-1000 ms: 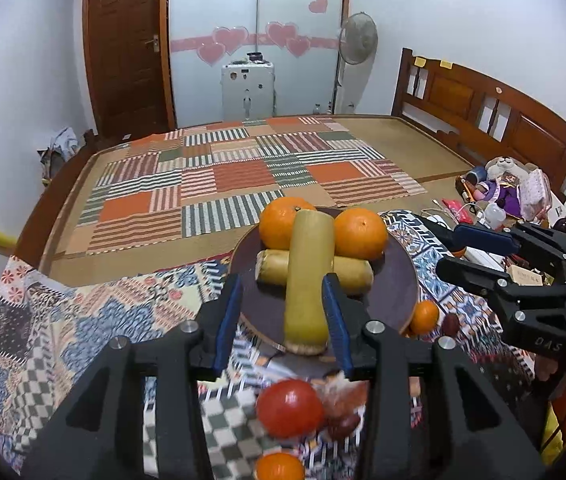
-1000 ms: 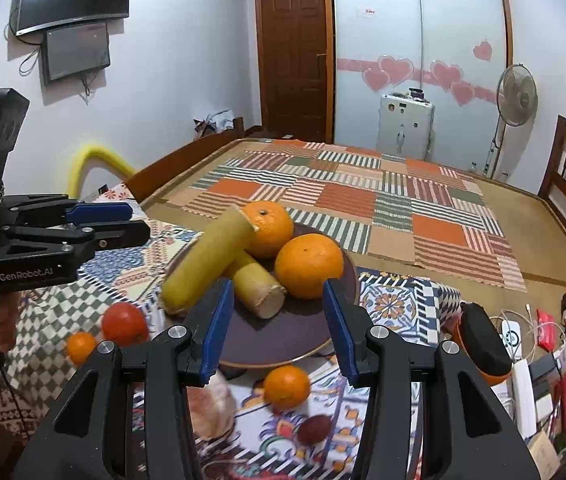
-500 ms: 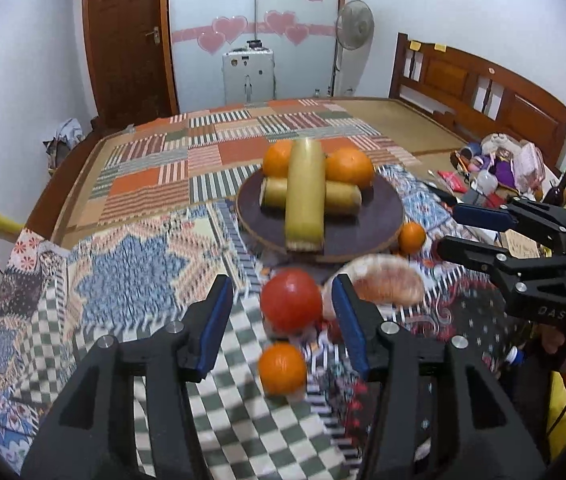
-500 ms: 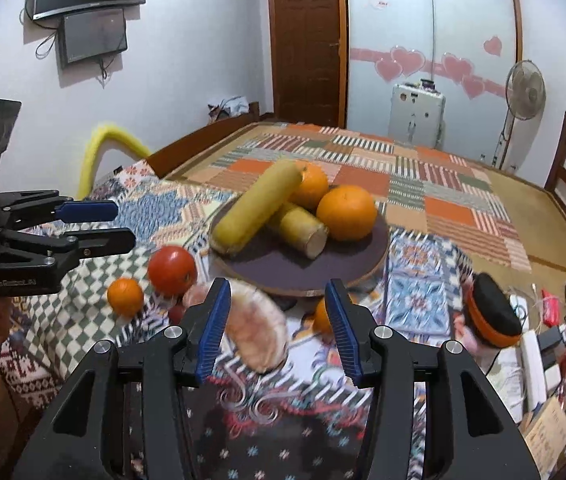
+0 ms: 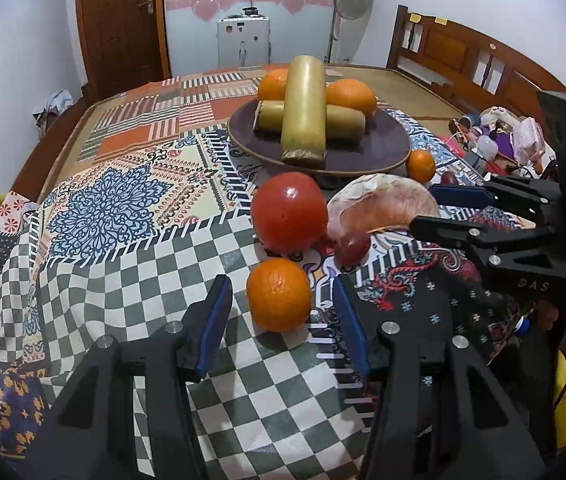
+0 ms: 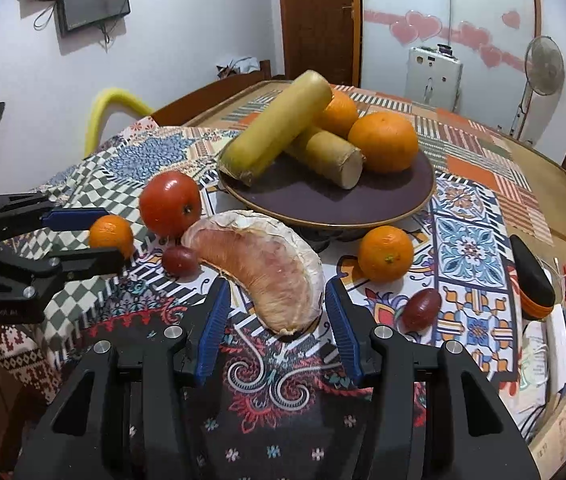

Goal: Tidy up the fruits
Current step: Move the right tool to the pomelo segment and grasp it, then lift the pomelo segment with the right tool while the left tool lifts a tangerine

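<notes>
My left gripper (image 5: 281,312) has its jaws spread wide, and the small round orange mandarin (image 5: 279,294) sits on the patterned cloth dead ahead, just between the tips. My right gripper (image 6: 273,312), also released, faces the curved pink pomelo wedge (image 6: 259,268), whose long axis runs diagonally across its gap.

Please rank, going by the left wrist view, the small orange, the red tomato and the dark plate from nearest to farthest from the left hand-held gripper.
1. Small orange, just ahead between the open fingers of the left hand-held gripper.
2. Red tomato, directly behind the orange.
3. Dark plate, farthest back, carrying the stacked fruit.
</notes>
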Demonstrator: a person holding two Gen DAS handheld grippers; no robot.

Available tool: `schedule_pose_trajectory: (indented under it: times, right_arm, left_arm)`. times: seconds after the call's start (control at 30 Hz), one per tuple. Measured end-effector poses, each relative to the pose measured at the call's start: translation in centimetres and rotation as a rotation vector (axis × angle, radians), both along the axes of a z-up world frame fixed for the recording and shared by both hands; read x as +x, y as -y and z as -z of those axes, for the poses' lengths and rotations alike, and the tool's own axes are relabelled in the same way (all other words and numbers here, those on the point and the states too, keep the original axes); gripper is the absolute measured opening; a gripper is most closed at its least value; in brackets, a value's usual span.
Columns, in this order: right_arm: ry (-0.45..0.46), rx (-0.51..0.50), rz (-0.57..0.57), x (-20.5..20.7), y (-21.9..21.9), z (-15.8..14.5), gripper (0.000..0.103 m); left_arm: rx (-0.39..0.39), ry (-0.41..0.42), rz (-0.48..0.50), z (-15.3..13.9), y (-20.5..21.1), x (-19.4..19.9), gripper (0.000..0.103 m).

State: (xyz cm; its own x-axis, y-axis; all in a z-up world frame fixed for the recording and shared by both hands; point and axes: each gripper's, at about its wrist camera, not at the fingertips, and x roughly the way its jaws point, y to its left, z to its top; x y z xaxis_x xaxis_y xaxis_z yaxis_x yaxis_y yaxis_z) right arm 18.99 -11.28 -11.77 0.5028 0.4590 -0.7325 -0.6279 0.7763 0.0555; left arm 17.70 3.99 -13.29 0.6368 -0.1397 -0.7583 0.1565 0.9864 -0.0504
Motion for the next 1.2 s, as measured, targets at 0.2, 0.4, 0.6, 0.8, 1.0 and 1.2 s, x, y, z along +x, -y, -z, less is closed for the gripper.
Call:
schedule_pose_trajectory:
  times: [0.2,0.4,0.6,0.8,1.0,1.2]
  right_arm:
    - [-0.022,0.005,-0.008,0.5,0.1,0.5,0.045]
    - [-0.015,0.019,0.006,0.0,0.8,0.5,0.038]
    - [-0.011,0.027,0.075,-1.4,2.8,0.4,0.037]
    - [-0.006,0.004,0.100,-4.7,4.2,0.1,0.036]
    - [-0.006,0.001,0.054,-7.5,4.4,-0.6,0.036]
    - [0.030,0.005,0.074,-5.8,4.2,-1.8,0.044]
  left_arm:
    - [-0.017,-0.001,0.020,0.6,-0.1,0.1,0.043]
    - [0.010,0.021,0.009,0.7,0.1,-0.1,0.033]
    - [0.008,0.025,0.008,0.4,-0.3,-1.2,0.032]
    - [-0.017,0.032,0.006,-0.4,-0.4,-3.0,0.032]
    - [-0.021,0.034,0.012,-0.7,-0.2,-4.5,0.032]
    - [-0.023,0.053,0.012,-1.3,0.2,-5.6,0.032]
